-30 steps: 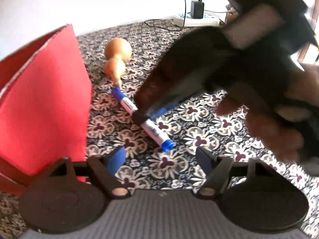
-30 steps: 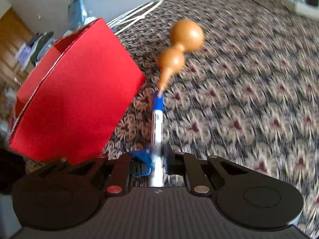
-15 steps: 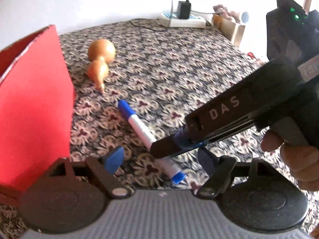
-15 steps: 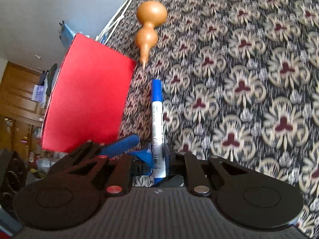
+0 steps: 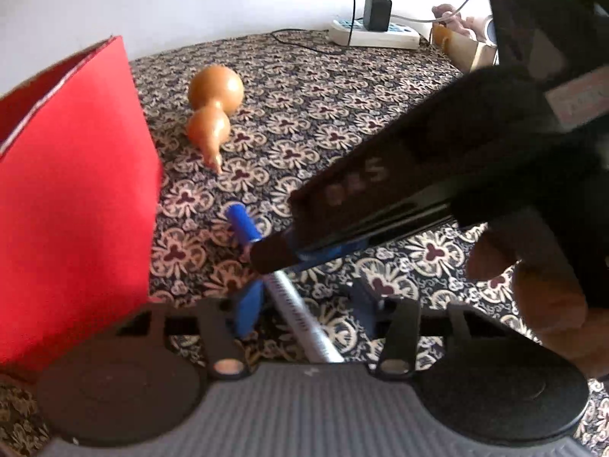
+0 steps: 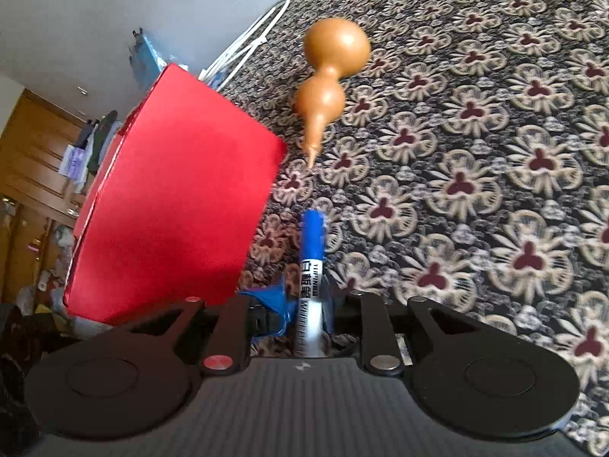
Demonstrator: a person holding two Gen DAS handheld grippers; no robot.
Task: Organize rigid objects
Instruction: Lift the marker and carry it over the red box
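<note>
Red box (image 6: 175,205), blue-capped white marker (image 6: 311,282)

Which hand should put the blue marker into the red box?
The right one, probably. The right gripper is already shut on the marker, with the red box just beside it. The left gripper is open and holds nothing; the marker only passes between its fingers.

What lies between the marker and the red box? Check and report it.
Nothing visible does. The right claw is shut on the marker, whose blue cap points past the near corner of the red box. Only patterned cloth shows between them. The gourd lies farther off, beside the box, clear of the path.
</note>
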